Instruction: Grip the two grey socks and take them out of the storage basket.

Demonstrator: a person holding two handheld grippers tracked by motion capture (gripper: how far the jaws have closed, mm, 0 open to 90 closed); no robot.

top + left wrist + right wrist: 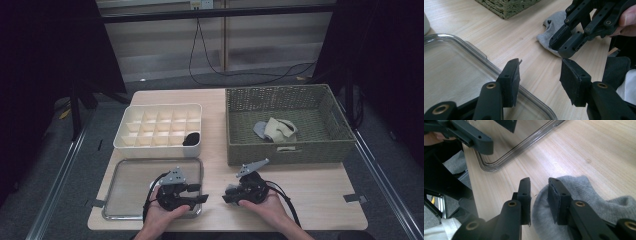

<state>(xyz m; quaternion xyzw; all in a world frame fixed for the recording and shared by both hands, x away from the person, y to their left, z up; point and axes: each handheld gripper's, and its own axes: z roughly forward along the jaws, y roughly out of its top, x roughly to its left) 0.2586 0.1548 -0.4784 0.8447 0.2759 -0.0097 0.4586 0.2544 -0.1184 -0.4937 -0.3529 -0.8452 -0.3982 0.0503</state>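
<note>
**A:** Sock (584, 202) status: a grey one is lying on the table (310, 190) in front of the basket (285, 150), right under the right gripper (539, 185). Its jaws are a little apart, straddling the sock's edge, so I wouldn't call it a grip yet. Can't tell if the pads are pressing on any fabric.

**B:** And the left gripper (540, 68)?

**A:** Jaws apart, nothing between them. It's over the corner of the clear tray (456, 72), pointing toward the sock. In the left gripper view you can see the right gripper sitting on top of that grey sock.

**B:** So how far along, you reckon?

**A:** Early, I'd say. The organizer (160, 127) has one dark bundle (192, 138) in a front cell, and every other cell looks empty. The basket still has a small pile (275, 130) of grey and beige socks. My guess is they're getting rolled or paired and slotted in, so one's done, this grey one is mid-pickup, and the basket pile is left.
</note>
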